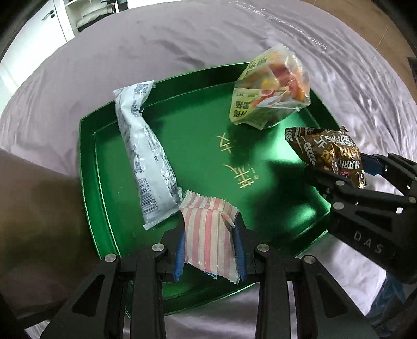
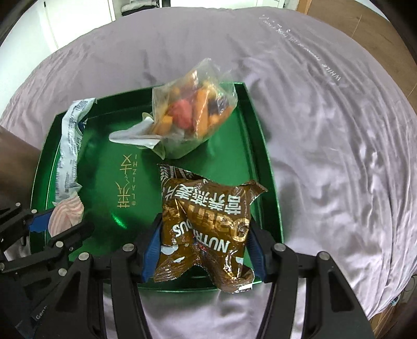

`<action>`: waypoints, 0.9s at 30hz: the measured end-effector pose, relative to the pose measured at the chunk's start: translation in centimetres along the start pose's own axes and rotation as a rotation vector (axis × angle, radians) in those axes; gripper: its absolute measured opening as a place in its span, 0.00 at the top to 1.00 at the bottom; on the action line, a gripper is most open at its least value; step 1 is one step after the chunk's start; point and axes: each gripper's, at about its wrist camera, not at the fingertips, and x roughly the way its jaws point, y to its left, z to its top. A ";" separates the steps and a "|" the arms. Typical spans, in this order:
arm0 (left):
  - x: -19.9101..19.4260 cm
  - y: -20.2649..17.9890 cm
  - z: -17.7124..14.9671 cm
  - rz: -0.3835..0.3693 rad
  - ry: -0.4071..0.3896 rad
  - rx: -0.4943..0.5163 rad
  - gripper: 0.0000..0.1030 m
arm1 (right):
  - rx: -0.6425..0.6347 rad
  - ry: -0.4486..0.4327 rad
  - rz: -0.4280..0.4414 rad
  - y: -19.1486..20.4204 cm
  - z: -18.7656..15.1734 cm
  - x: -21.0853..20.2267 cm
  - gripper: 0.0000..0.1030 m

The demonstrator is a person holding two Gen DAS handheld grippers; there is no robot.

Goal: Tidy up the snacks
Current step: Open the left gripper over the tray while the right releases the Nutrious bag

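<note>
A green tray (image 1: 198, 167) lies on a lilac sheet, also in the right wrist view (image 2: 104, 167). My left gripper (image 1: 209, 242) is shut on a pink-and-white striped packet (image 1: 208, 234) above the tray's near edge; it also shows in the right wrist view (image 2: 66, 212). My right gripper (image 2: 204, 242) is shut on a brown foil snack bag (image 2: 208, 221) over the tray's right side; the bag shows in the left wrist view (image 1: 328, 151). In the tray lie a long white packet (image 1: 146, 156) at the left and a clear bag of dried fruit (image 1: 271, 91) at the far right.
The lilac sheet (image 2: 325, 130) covers a bed around the tray, with wrinkles to the right. White cupboards (image 2: 78, 20) stand beyond the bed. A wooden floor (image 2: 351, 15) shows at the far right.
</note>
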 end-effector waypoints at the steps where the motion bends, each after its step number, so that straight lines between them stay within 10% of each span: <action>1: -0.1 0.1 -0.1 0.006 -0.003 0.002 0.74 | 0.000 0.003 -0.002 0.1 0.0 0.1 0.89; 13: 0.3 0.8 0.3 0.023 0.003 -0.041 0.67 | -0.007 0.035 -0.010 0.6 0.2 1.2 0.83; 18: -0.5 0.5 0.9 0.038 -0.018 -0.033 0.51 | -0.012 0.035 -0.027 1.0 0.5 0.8 0.70; 20: -0.7 0.4 1.1 0.041 -0.021 -0.034 0.48 | -0.016 0.037 -0.029 0.9 0.6 0.6 0.48; 27: -2.0 0.7 1.2 0.040 -0.032 -0.045 0.48 | 0.000 0.020 -0.036 0.2 0.6 -0.9 0.45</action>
